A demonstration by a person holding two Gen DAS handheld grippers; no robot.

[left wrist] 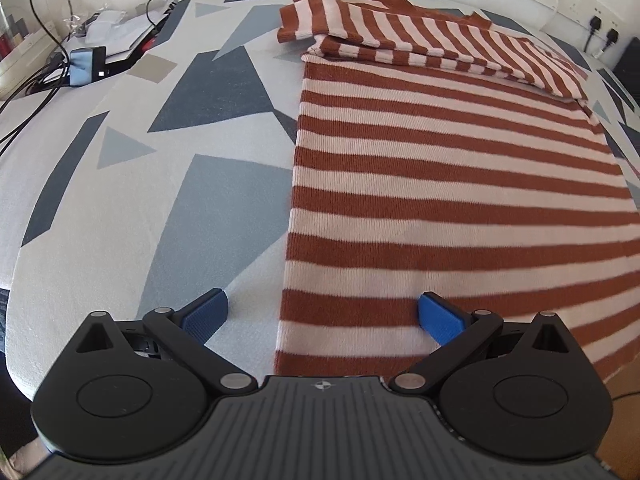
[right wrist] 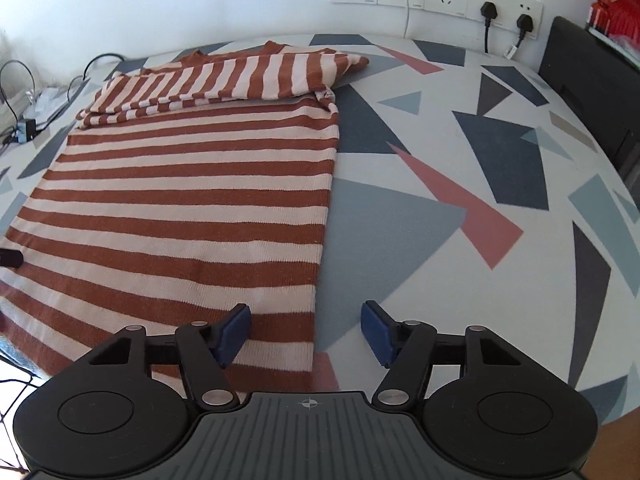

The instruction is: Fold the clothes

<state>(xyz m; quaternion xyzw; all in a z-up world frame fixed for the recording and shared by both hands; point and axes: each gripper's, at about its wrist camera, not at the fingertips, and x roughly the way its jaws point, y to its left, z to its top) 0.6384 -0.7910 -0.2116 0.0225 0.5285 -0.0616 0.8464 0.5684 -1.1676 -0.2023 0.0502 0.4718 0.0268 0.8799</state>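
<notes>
A rust and pale pink striped sweater point(left wrist: 440, 184) lies flat on the patterned cloth, its sleeves folded across the top point(left wrist: 400, 36). My left gripper point(left wrist: 322, 316) is open, its blue pads straddling the sweater's near left corner; nothing is pinched. In the right wrist view the same sweater point(right wrist: 180, 200) fills the left half. My right gripper point(right wrist: 306, 334) is open over the near right corner: the left pad point(right wrist: 234, 334) hovers above the fabric and the right pad point(right wrist: 376, 332) above the bare cloth. The dark tip of the left gripper point(right wrist: 10, 258) shows at the picture's left edge.
The table is covered with a cloth of grey, blue and pink triangles point(right wrist: 460, 208). Cables, a small blue box point(left wrist: 86, 66) and papers sit at the far left. Wall sockets with plugs point(right wrist: 504, 16) line the back wall. A black object point(right wrist: 588, 92) stands at the far right.
</notes>
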